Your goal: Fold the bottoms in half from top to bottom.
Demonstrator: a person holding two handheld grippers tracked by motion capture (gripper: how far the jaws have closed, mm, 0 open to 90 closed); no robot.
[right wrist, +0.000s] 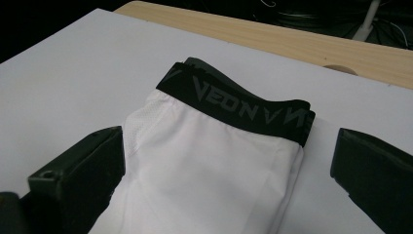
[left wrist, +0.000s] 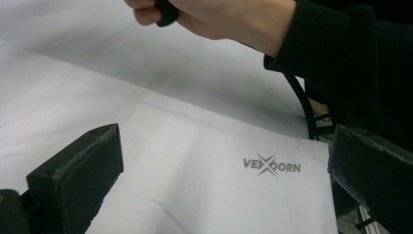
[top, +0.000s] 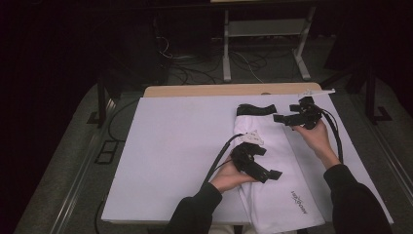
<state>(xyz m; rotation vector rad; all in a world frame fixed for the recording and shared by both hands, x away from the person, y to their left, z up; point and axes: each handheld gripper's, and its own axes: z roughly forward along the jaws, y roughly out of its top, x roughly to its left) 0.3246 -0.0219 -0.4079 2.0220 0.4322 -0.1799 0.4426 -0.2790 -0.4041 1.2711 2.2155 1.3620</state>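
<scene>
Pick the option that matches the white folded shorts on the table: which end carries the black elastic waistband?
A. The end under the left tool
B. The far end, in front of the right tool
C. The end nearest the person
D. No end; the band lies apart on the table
B: the black waistband sits at the far end of the white shorts, just ahead of the open right tool.
</scene>
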